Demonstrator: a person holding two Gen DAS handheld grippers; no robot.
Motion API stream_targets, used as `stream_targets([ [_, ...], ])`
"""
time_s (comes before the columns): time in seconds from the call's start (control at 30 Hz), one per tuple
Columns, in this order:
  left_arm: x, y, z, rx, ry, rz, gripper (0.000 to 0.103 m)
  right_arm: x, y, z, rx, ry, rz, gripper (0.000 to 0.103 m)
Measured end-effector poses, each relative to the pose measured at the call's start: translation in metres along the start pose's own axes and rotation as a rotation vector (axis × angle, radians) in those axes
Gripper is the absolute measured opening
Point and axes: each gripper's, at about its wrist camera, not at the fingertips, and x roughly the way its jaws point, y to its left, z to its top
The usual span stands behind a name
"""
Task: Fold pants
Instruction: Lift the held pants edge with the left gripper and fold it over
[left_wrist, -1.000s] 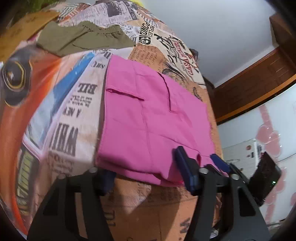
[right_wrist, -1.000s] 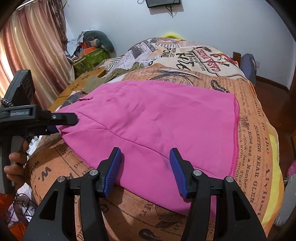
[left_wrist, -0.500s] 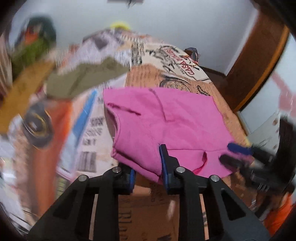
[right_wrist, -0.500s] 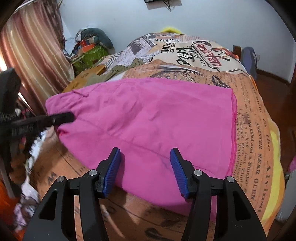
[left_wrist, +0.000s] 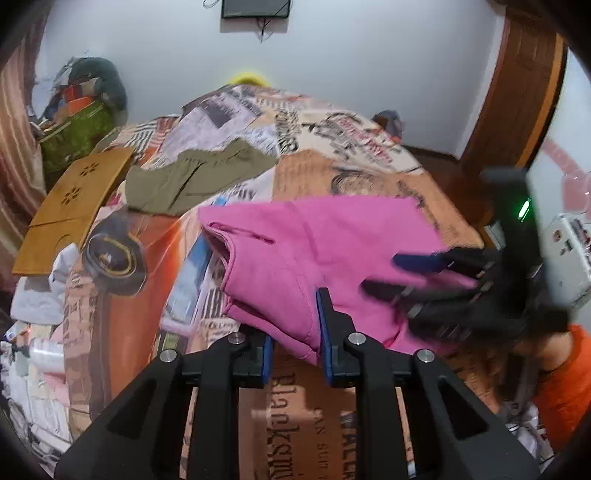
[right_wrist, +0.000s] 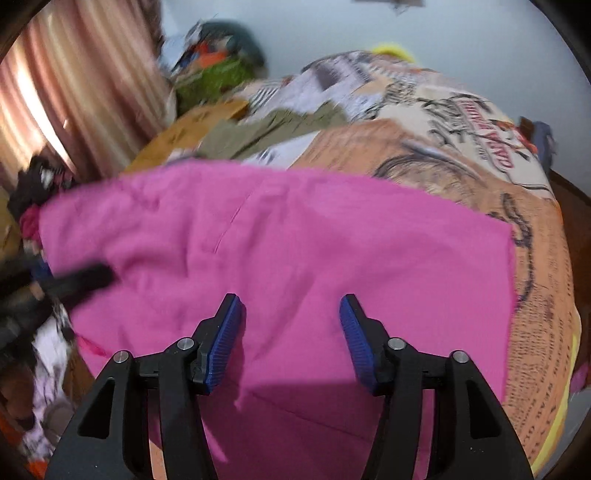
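Note:
Pink pants (left_wrist: 325, 243) lie on the printed bedspread (left_wrist: 332, 173). My left gripper (left_wrist: 293, 332) is shut on the near edge of the pink pants and lifts a fold of cloth. My right gripper (right_wrist: 290, 332) is open and hovers just over the pink pants (right_wrist: 295, 240), nothing between its fingers. The right gripper also shows blurred at the right of the left wrist view (left_wrist: 424, 273). The left gripper shows as a dark blur at the left of the right wrist view (right_wrist: 74, 280).
Olive green pants (left_wrist: 192, 177) lie farther back on the bed. A wooden tray (left_wrist: 70, 206) sits at the bed's left side, next to a dark cap (left_wrist: 110, 258). Clutter and curtains (right_wrist: 74, 92) stand at the left. A wooden door frame (left_wrist: 517, 92) is at the right.
My left gripper has closed on the pants' near edge and lifted it. My right gripper has moved forward over the pants and stays open.

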Motion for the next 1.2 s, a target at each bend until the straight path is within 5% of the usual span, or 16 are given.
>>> stream_targets([
  [0.3, -0.019, -0.050, 0.029, 0.146, -0.086, -0.063, 0.015, -0.008, -0.008, -0.009, 0.086, -0.023, 0.112, 0.054],
  [0.6, -0.016, -0.090, 0.034, 0.285, -0.089, -0.050, 0.014, -0.029, -0.020, -0.024, 0.157, -0.079, 0.146, 0.054],
  [0.9, -0.016, -0.101, 0.037, 0.303, -0.071, -0.040, 0.014, -0.061, -0.047, -0.067, 0.220, -0.121, 0.008, 0.054],
  [1.2, -0.007, -0.132, 0.043, 0.315, -0.053, -0.120, 0.014, -0.057, -0.049, -0.073, 0.225, -0.144, 0.024, 0.057],
])
